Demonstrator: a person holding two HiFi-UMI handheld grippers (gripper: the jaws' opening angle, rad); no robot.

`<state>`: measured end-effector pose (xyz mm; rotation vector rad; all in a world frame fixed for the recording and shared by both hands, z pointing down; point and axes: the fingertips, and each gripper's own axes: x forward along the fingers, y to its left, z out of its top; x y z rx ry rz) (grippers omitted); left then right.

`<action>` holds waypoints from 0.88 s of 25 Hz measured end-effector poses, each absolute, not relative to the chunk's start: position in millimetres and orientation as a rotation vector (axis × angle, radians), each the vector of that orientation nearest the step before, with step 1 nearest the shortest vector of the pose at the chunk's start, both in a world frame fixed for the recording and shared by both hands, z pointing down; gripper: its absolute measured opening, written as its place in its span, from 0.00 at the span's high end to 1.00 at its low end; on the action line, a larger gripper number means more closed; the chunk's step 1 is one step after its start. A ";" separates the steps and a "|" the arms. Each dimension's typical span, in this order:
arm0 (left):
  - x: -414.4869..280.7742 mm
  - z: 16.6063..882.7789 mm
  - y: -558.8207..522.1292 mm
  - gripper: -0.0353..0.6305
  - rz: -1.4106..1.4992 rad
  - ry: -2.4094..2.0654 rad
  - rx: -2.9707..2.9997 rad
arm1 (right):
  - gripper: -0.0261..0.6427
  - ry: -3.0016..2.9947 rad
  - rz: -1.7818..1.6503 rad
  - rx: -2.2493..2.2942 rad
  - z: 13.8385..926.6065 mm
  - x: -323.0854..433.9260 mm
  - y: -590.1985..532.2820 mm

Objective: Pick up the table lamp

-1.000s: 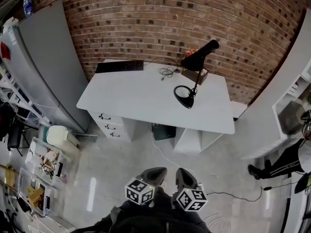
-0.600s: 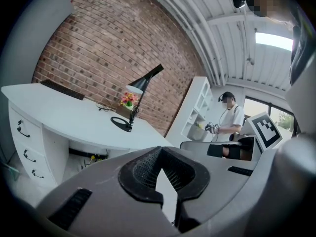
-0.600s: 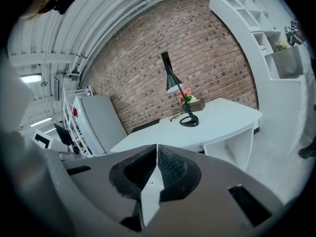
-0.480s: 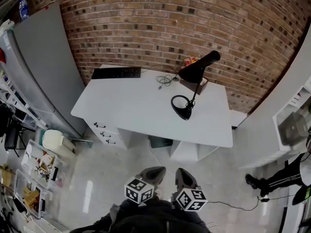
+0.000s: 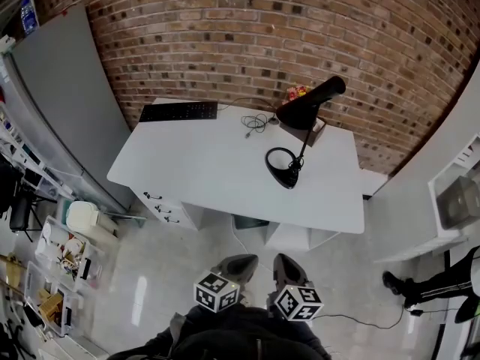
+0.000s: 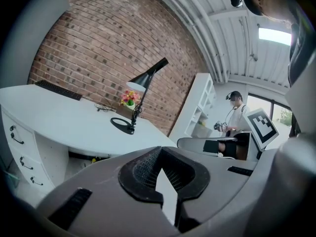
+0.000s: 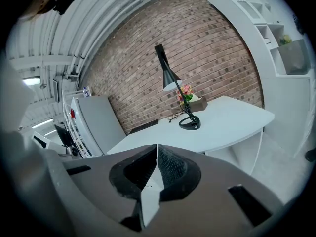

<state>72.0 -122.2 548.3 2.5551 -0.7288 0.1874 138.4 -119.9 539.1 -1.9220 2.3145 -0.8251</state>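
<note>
A black table lamp stands on the white desk, right of its middle, with a round ring base, a thin stem and a cone shade tilted up to the right. Both gripper views show it too: lamp, lamp. My left gripper and right gripper hang side by side over the floor, well short of the desk's front edge. Both are shut with nothing between the jaws.
A black keyboard, a coiled cable and a small flower box lie at the desk's back by the brick wall. Grey cabinet and cluttered racks stand left, white shelving right. A person stands to the right.
The desk and lamp have grown a little nearer in the head view as I walk toward them. Both grippers keep their place in front of me and stay shut.
</note>
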 end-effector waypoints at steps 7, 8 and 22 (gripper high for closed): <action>73.6 552.6 -131.0 0.94 0.170 -0.743 2.528 | 0.94 2.341 -0.831 -1.888 541.6 135.1 -130.7; 73.7 553.9 -129.5 0.94 0.172 -0.739 2.527 | 0.94 2.344 -0.837 -1.883 543.2 133.4 -128.9; 71.8 566.0 -109.8 0.94 0.166 -0.704 2.453 | 0.94 2.312 -0.959 -1.874 565.8 125.0 -105.7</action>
